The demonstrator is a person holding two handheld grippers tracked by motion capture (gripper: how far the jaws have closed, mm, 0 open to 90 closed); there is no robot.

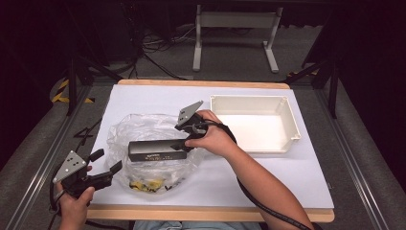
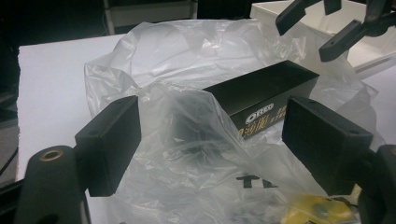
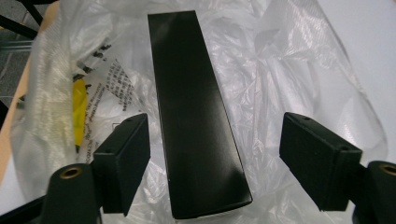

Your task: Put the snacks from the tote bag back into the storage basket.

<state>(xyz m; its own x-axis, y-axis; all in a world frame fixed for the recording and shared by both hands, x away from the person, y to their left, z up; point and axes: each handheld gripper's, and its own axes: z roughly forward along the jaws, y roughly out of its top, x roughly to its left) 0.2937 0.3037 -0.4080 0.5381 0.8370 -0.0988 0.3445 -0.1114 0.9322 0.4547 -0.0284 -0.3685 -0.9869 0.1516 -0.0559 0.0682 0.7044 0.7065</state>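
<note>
- A long black box (image 1: 157, 150) lies flat on a crumpled clear plastic bag (image 1: 125, 129), left of the table's middle. Its long axis runs left to right across the table (image 1: 143, 98), one end toward the left edge, the other toward the white tray (image 1: 287, 120).
- In the left gripper view the box (image 2: 266, 91) recedes up and to the right, with "OREO" print on its near side face; folds of the bag (image 2: 187, 140) cover its near end.
- In the right gripper view the box (image 3: 196, 116) runs straight away from the camera, its near end between the jaws.
- The right gripper (image 1: 186, 142) sits at the box's right end, jaws spread wide on either side with a gap to each face; it grips nothing.
- The left gripper (image 1: 106, 161) hovers near the table's front-left corner, just beside the bag's edge, jaws wide apart and empty.
- The tray stands to the right, apart from the bag. Bare white table lies behind the bag and in front of the tray; the bag's front edge sits near the table's front edge.
</note>
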